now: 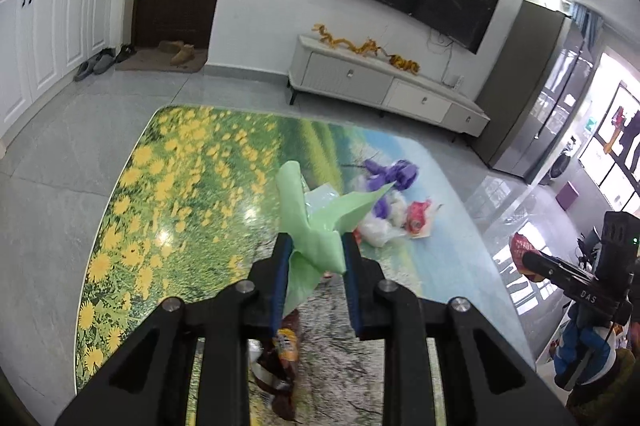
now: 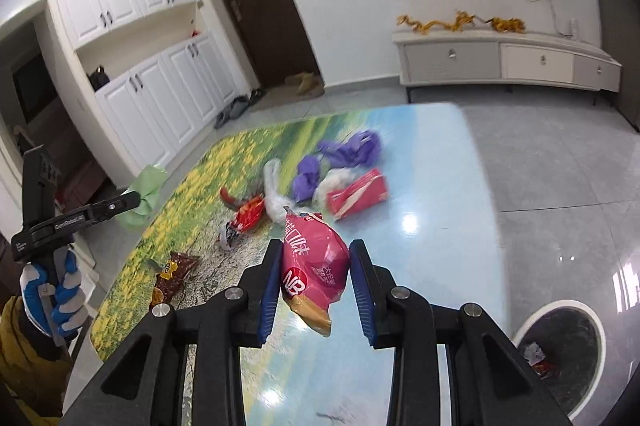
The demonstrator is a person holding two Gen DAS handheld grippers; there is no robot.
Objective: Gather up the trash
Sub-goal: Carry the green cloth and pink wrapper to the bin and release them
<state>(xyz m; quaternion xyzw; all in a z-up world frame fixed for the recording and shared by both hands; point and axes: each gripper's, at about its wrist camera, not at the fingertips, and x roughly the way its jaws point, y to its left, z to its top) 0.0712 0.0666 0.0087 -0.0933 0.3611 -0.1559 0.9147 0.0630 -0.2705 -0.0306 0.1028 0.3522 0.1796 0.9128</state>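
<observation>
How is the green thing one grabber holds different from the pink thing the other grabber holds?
The green plastic bag is plain, thin and crumpled; the pink snack packet is printed with writing and puffier. The left gripper holds the bag; the right gripper holds the packet. Both are lifted above the table.

Left gripper and right gripper both clamped, seemingly angled downward, gloved hand gripping

Your right hand-held gripper clamps a pink packet above the counter. Purple bags, a red box and wrappers lie ahead. At left, your gloved hand holds the other hand-held gripper pinching a green bag. A bin stands lower right.
</observation>
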